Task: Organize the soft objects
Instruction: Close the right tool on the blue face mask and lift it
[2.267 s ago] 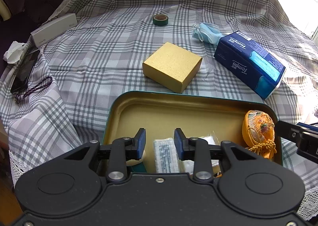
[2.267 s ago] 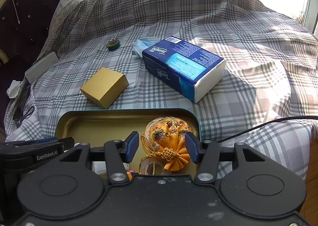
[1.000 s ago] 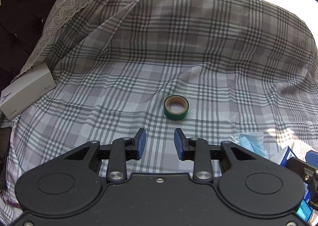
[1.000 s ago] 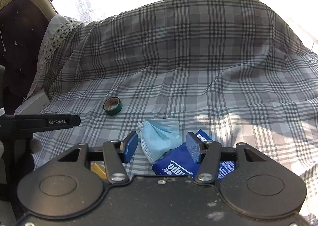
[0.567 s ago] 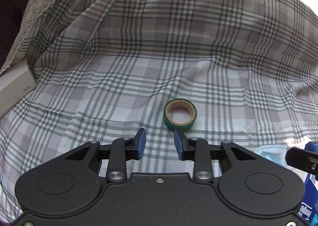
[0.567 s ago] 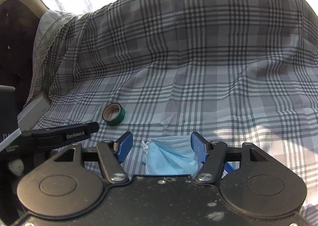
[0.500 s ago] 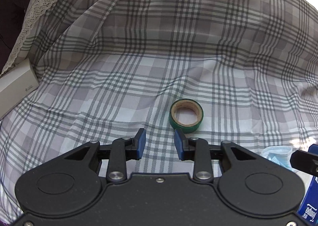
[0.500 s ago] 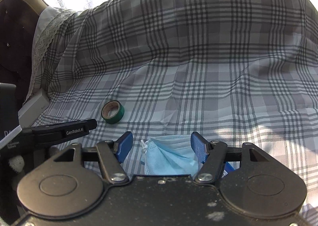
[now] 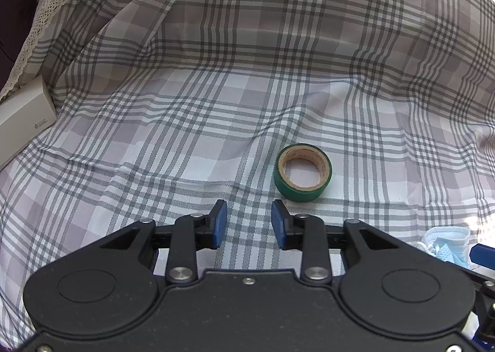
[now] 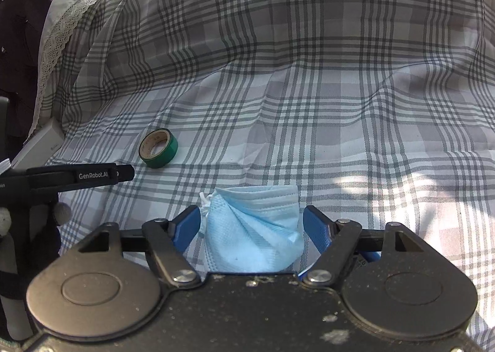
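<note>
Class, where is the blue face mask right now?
In the right wrist view, the face mask lies on the checked cloth between the open right gripper fingers, with the green tape roll further left.

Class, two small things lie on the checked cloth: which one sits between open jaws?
The blue face mask, crumpled between the right gripper jaws. The green tape roll lies apart, ahead of the left gripper.

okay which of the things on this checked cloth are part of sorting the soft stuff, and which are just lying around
Part of the job:
blue face mask, between the open jaws of the right gripper

Just lying about:
green tape roll, ahead of the left gripper
white box at the cloth's left edge
</note>
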A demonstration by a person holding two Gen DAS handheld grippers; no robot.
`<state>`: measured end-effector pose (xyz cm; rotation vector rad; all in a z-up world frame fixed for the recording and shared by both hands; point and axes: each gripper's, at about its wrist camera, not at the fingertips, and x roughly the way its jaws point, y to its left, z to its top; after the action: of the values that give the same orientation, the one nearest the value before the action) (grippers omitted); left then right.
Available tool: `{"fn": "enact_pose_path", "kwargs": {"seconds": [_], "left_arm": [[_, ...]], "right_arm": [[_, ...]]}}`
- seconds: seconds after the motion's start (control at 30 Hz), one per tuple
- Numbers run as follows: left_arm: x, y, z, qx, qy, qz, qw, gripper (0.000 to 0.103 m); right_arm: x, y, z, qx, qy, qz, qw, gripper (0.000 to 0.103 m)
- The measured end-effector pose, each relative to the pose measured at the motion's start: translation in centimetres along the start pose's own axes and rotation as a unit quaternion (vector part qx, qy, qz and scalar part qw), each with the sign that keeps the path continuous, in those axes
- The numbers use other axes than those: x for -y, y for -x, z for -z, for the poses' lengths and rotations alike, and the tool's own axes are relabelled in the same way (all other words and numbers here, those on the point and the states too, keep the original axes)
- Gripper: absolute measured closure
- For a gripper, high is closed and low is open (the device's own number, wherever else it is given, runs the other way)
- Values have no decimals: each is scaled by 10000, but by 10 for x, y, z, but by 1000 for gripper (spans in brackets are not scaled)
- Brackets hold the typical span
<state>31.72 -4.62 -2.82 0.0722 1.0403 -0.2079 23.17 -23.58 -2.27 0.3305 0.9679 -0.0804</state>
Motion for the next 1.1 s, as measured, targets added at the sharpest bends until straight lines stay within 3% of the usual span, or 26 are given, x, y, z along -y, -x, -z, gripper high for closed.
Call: {"fn": "enact_pose_path", "kwargs": {"seconds": [0.4,1.1], "left_arm": [[-2,-4,0,-59,4,10,10000,69],[-1,-2,-1,3,-33,2,10000,69]], "right_arm": [[-16,-18,4,32,387,408,9984,29],[-10,-27,0,-40,414,526,9977,25]]}}
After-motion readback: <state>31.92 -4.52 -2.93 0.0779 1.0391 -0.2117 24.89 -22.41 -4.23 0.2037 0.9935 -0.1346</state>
